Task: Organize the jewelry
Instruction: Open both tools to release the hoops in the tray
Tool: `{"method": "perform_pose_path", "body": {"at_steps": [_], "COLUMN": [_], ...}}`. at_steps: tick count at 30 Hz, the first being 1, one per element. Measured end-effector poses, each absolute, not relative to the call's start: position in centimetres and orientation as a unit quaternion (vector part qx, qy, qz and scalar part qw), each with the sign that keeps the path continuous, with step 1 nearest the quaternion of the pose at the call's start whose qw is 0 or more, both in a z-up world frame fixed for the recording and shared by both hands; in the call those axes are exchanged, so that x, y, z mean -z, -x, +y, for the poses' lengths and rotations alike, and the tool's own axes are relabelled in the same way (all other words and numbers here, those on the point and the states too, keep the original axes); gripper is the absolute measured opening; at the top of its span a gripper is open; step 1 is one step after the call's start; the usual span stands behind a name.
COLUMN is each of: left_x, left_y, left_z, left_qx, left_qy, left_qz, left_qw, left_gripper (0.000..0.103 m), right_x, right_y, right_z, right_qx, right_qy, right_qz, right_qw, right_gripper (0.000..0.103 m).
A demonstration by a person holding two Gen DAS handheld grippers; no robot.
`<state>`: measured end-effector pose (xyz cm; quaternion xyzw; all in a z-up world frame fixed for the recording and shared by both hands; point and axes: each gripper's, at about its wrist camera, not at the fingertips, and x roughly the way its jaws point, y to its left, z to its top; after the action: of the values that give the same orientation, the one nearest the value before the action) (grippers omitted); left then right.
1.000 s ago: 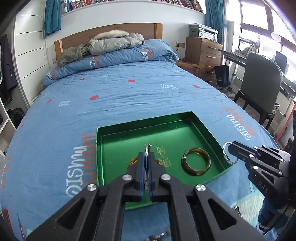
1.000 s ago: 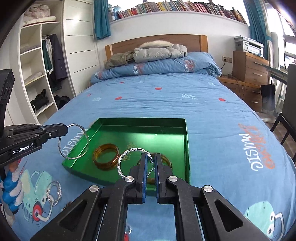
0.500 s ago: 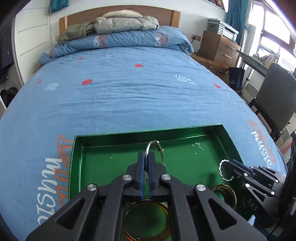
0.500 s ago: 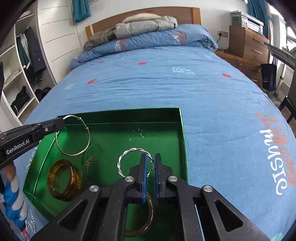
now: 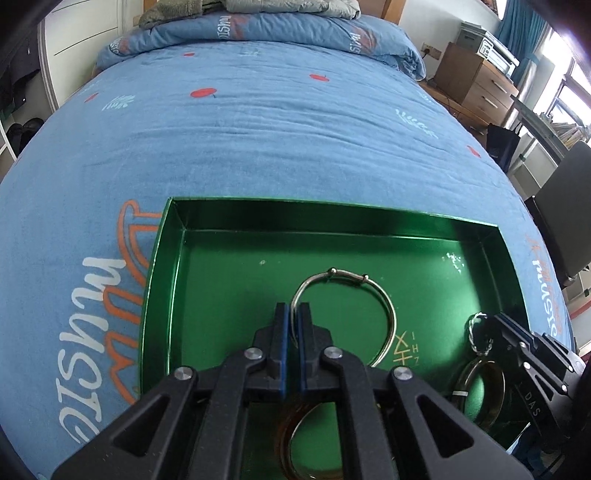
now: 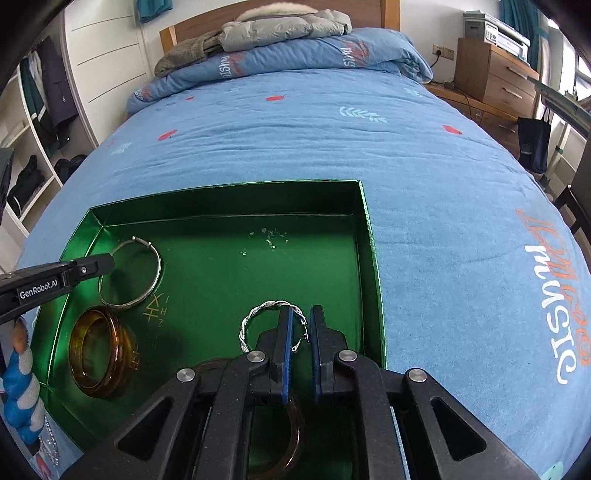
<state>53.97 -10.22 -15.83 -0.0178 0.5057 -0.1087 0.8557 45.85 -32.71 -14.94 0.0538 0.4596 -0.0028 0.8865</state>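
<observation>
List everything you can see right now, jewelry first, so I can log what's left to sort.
Thin silver wire bangle: one, silver, over the tray, clamped in left gripper.
Twisted silver bangle: one, silver, over the tray, clamped in right gripper.
Translucent amber bangles: at least two, amber, on tray floor.
Shallow green tray: one, green, on bedspread.
Blue printed bedspread: one, blue, covering bed.
Padded grey jacket: one, grey, by headboard.
Left gripper: black, shut.
Right gripper: black, shut.
</observation>
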Motion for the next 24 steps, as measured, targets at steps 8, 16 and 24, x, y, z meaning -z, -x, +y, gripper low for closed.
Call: {"method": "perform_pose_path", "body": {"at_steps": [8, 16, 24], "left_x": [13.3, 9.6, 9.0], "left_y": [-50.9, -42.1, -32.5], "left_z": [-10.2, -8.1, -5.5], "left_qx": [0.107, 0.099, 0.077], "left_qy": [-0.002, -0.004, -0.012], "left_qz": [0.463, 0.413, 0.383], "left_qw": [0.880, 0.906, 0.920], "left_gripper": [0.010, 0.033, 0.035], "right_x": [12.3, 8.3, 7.3], "right_y": [-43.0, -36.0, -27.0], "right_z": [-32.5, -29.9, -27.7], "right_qx": [-0.006, -0.027, -0.027], "right_qy": [-0.059, -0.046, -0.052], "right_qz": [0.424, 0.381, 0.371], "right_qw": [0.904, 0.923, 0.927], "right_gripper": [0.031, 0.046, 0.053]}}
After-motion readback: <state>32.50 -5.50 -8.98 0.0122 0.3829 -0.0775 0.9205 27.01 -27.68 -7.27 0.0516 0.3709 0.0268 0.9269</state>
